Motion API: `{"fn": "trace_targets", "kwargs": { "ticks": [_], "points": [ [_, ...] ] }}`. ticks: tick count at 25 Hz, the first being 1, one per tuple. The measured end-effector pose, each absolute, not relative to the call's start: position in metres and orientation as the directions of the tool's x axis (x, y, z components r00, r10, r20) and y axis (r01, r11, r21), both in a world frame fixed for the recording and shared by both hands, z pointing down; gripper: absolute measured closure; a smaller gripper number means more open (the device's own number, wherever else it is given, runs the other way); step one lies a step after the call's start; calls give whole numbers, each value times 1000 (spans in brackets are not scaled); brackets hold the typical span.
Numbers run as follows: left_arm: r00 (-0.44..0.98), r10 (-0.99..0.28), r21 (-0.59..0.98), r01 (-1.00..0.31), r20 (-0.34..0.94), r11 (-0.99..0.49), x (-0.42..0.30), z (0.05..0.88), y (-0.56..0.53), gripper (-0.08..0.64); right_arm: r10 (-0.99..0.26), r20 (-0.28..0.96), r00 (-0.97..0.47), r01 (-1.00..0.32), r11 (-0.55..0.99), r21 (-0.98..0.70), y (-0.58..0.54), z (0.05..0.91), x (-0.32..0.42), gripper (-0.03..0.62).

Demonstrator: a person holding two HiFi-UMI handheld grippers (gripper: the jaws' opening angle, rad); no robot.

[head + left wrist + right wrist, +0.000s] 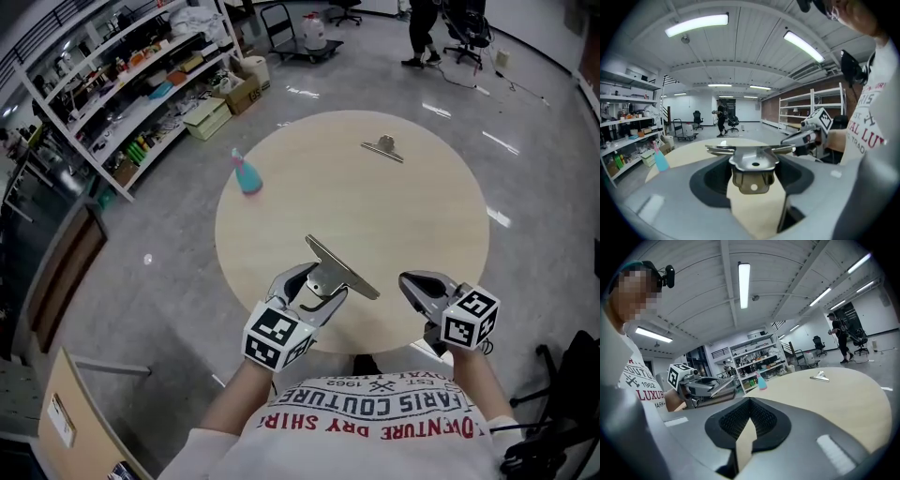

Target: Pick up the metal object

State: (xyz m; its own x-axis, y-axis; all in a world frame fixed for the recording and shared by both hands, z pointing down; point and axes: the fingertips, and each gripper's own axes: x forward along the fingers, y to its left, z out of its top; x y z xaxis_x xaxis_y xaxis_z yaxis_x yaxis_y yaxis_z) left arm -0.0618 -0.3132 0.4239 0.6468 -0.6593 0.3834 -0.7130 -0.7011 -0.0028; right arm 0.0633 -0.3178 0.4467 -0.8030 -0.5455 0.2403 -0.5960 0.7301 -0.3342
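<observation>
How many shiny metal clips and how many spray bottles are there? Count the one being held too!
Metal clips: 2 (held clip, far clip)
Spray bottles: 1 (spray bottle)
Total: 3

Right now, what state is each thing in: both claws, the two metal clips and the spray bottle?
near metal clip: gripped by its handle, held clear of the table
left claw: shut on the near metal clip
right claw: shut, empty
far metal clip: lying flat on the table, untouched
spray bottle: upright on the table
</observation>
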Motion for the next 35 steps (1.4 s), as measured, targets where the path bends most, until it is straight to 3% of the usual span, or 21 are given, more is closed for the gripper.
{"fn": "trace_targets", "kwargs": {
  "ticks": [35],
  "points": [
    [636, -670, -11, -723, 383, -691, -67, 410, -299, 276, -511, 225, -829, -556, 795, -243, -295, 406, 41, 591]
  ]
}}
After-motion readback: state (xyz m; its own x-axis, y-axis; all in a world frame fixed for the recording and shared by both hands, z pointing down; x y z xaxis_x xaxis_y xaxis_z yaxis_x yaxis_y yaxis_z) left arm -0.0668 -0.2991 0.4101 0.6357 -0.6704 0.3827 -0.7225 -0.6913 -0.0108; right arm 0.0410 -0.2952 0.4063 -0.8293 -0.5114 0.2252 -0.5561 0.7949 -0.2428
